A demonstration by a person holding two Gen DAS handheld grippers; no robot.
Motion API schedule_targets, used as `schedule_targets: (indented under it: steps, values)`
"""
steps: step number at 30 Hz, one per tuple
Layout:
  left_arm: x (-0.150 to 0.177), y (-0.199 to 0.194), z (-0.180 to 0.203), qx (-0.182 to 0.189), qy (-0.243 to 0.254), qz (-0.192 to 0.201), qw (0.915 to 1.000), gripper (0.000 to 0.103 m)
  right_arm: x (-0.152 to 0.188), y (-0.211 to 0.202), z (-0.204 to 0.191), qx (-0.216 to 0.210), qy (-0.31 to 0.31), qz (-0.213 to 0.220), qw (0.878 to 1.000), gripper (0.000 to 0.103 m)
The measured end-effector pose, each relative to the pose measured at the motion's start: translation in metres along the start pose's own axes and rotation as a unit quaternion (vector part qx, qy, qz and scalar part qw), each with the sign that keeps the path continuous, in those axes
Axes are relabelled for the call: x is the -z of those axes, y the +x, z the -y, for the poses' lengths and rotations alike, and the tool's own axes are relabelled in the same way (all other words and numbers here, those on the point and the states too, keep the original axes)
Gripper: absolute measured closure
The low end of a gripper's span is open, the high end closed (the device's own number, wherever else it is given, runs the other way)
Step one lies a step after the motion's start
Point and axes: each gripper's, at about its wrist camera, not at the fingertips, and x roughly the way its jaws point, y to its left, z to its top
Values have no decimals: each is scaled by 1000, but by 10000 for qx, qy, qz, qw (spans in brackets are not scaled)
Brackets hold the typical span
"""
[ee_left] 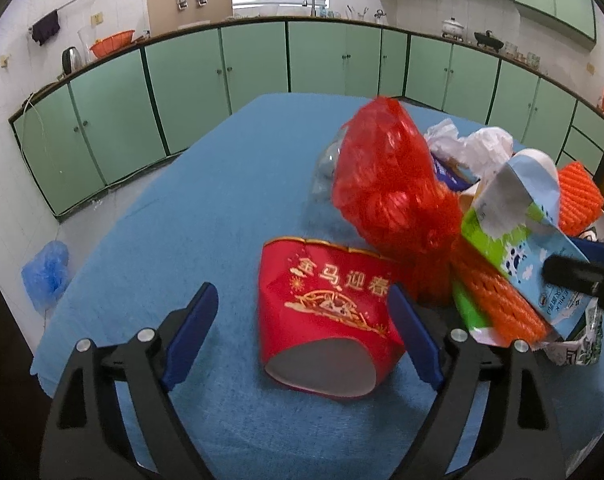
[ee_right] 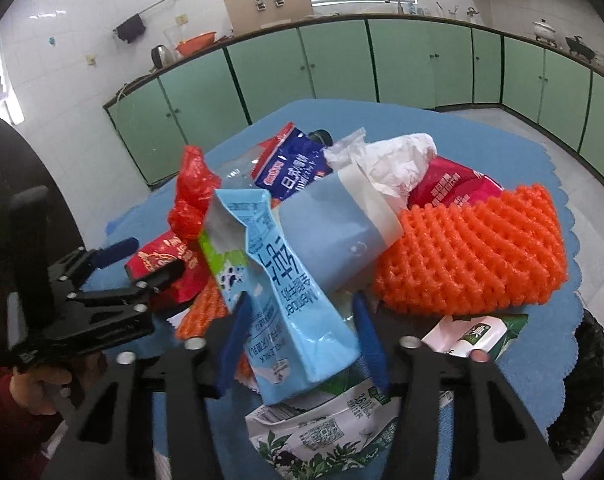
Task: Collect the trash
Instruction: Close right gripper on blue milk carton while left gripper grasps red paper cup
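Right wrist view: right gripper (ee_right: pixel 300 338) clamps the blue milk carton (ee_right: pixel 286 300) atop the bench (ee_right: pixel 541 184) pile, so lifting may topple neighbouring trash, while the left gripper (ee_left: pixel 302 328), jaws apart, straddles the red paper cup (ee_left: pixel 325 320).

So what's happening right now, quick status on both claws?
Left claw open around crushed red paper cup. Right claw closing on light blue milk carton. Red plastic bag and orange foam netting piled close by.
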Motion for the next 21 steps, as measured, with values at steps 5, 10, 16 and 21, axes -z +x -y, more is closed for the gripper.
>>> schedule_targets:
  steps: [5, 10, 16, 21]
  values:
    - [2, 4, 2, 1, 11, -77, 10000, 19, 0, -6, -7, -150, -147, 18, 9998, 76]
    - [6, 5, 4, 10, 11, -97, 10000, 18, 2, -6, -9, -173, -143, -49, 9997, 78]
    - [4, 5, -1, 269, -131, -137, 9995, 34, -1, -12, -13, -194, -179, 26, 9996, 79]
    - [4, 3, 0, 422, -194, -125, 9988, 48, -4, -26, -9, -225, -76, 192, 9995, 80]
